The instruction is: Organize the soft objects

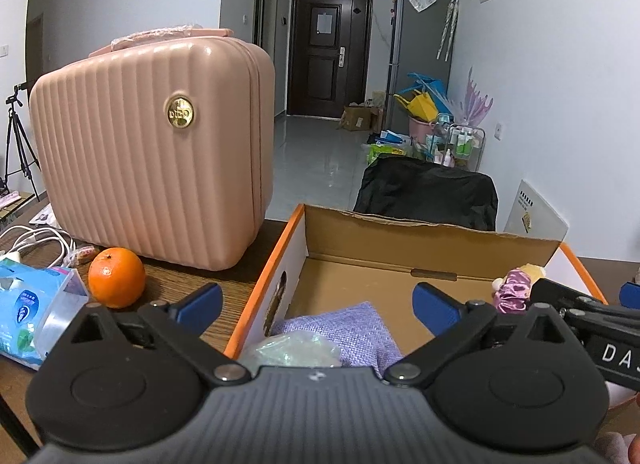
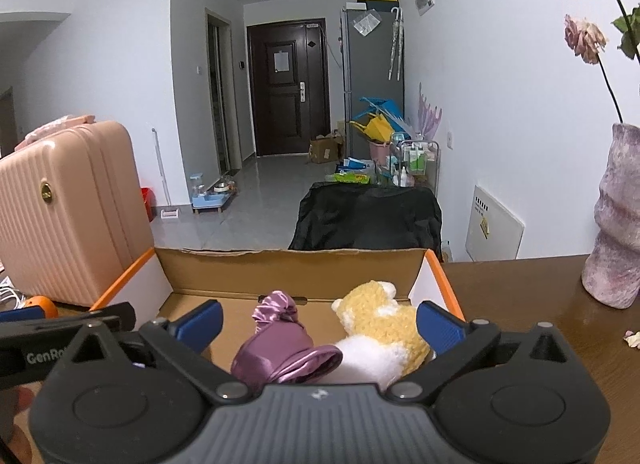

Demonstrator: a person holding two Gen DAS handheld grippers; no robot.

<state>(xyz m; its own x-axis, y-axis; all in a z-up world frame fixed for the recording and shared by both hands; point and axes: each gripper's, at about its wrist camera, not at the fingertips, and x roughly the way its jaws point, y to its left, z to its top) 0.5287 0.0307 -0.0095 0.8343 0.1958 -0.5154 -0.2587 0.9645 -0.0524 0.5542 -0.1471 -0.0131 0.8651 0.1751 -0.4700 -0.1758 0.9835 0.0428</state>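
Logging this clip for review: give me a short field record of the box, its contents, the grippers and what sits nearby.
container: open cardboard box on wooden table
in box: yellow plush toy; purple satin pouch; lavender fabric pouch; clear plastic bag
left gripper: open, empty
right gripper: open, empty, over the toys
beside box: pink suitcase; orange; vase

Each handheld gripper, the left gripper (image 1: 316,306) and right gripper (image 2: 318,324) alike, has a ribbed dark-grey body, black linkage arms with round silver pivot screws, blue finger pads at ten and two o'clock, and white lettering on its side.
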